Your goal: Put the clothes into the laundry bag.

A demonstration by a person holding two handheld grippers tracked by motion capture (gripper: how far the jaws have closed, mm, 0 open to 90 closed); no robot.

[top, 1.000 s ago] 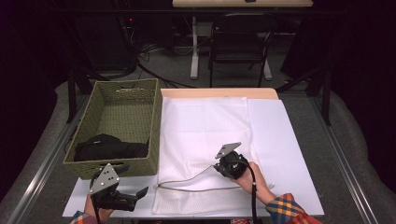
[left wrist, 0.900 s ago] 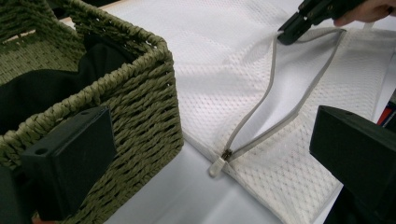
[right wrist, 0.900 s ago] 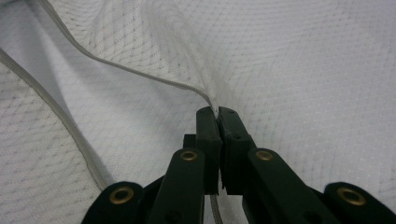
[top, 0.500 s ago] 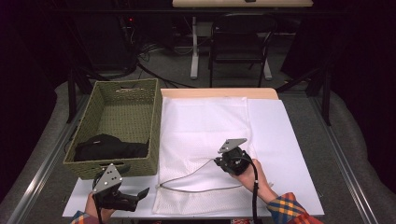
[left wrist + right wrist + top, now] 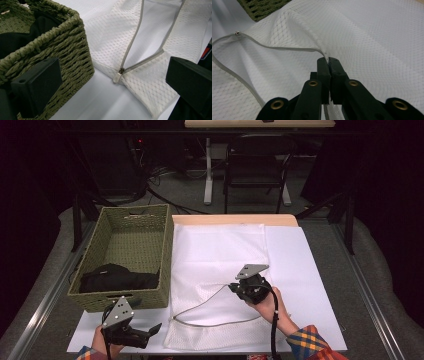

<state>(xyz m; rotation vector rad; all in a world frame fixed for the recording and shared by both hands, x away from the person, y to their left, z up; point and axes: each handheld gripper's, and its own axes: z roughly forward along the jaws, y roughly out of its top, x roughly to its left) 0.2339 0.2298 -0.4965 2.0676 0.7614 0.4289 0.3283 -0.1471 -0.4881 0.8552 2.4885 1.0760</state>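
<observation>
Two grippers work at the table [image 5: 320, 270] in the high view: the right gripper [image 5: 239, 288] pinches the upper edge of the white mesh laundry bag's [image 5: 220, 250] opening, apparently lifting it so the mouth gapes, while the left gripper [image 5: 150, 332] waits near the wicker basket [image 5: 135, 240], where a black garment [image 5: 117, 279] lies.

From the left gripper view, its jaws stand wide apart with nothing between them, facing the zipper pull [image 5: 117, 78] at the corner of the unzipped opening.

From the right gripper view, the jaws are clamped tight on the zipper tape [image 5: 287, 48], holding the top layer up off the lower one.
</observation>
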